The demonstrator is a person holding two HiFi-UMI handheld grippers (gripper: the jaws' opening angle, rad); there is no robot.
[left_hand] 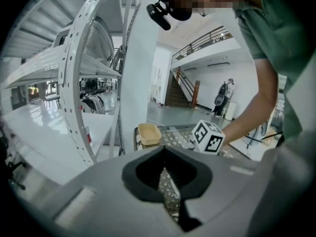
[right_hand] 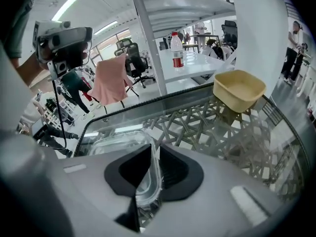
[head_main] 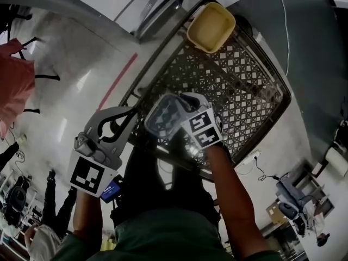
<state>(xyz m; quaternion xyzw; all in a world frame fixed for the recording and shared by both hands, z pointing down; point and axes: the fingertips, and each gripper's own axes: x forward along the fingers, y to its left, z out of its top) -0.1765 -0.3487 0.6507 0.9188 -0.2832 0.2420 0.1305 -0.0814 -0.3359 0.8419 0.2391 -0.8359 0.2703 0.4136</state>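
Note:
A grey lattice cart (head_main: 247, 94) stands below me, with a yellow tub (head_main: 211, 27) at its far end. My right gripper (head_main: 180, 109) is over the cart's near end, shut on the rim of a clear plastic container (head_main: 165, 116). In the right gripper view the rim of that container (right_hand: 116, 143) sits pinched between the jaws of the right gripper (right_hand: 152, 154). My left gripper (head_main: 126, 119) hovers beside the cart's left rim, jaws together with nothing in them. In the left gripper view the left gripper (left_hand: 165, 176) points toward the yellow tub (left_hand: 149, 134).
A white shelving rack (left_hand: 81, 73) rises to the left of the cart. Beyond the cart, a table carries a bottle (right_hand: 177, 51), and a pink cloth (right_hand: 111, 80) hangs near office chairs. A red line (head_main: 117, 80) marks the floor.

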